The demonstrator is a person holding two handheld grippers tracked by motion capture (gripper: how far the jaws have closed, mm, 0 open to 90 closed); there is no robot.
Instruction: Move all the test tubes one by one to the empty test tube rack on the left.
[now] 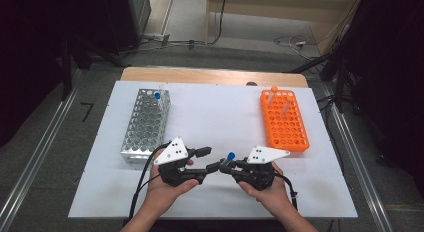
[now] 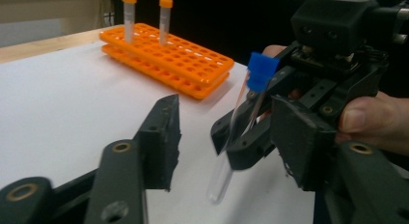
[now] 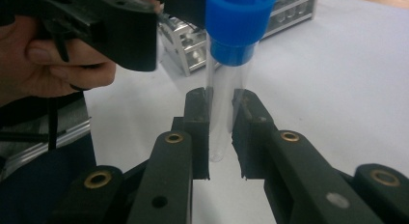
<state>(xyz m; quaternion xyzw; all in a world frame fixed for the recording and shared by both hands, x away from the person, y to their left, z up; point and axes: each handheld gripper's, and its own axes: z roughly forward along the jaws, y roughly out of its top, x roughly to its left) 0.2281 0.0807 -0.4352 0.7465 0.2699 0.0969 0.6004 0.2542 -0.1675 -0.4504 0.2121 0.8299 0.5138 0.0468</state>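
Observation:
A clear test tube with a blue cap [image 1: 230,156] stands upright between the two grippers near the table's front. My right gripper [image 3: 222,96] is shut on the tube [image 3: 225,115], its pads pressing the glass below the cap. My left gripper [image 2: 226,105] faces it from the left with its jaws apart. The tube [image 2: 241,122] hangs between those jaws, and neither pad touches it. In the high view the left gripper [image 1: 210,160] and the right gripper [image 1: 227,166] meet tip to tip, each held in a hand.
An orange rack [image 1: 285,122] at the back right holds two orange-capped tubes [image 2: 129,16]. A metal rack [image 1: 145,124] at the left holds one blue-capped tube [image 1: 157,95]. Both stand on a white board [image 1: 215,112] over a wooden table.

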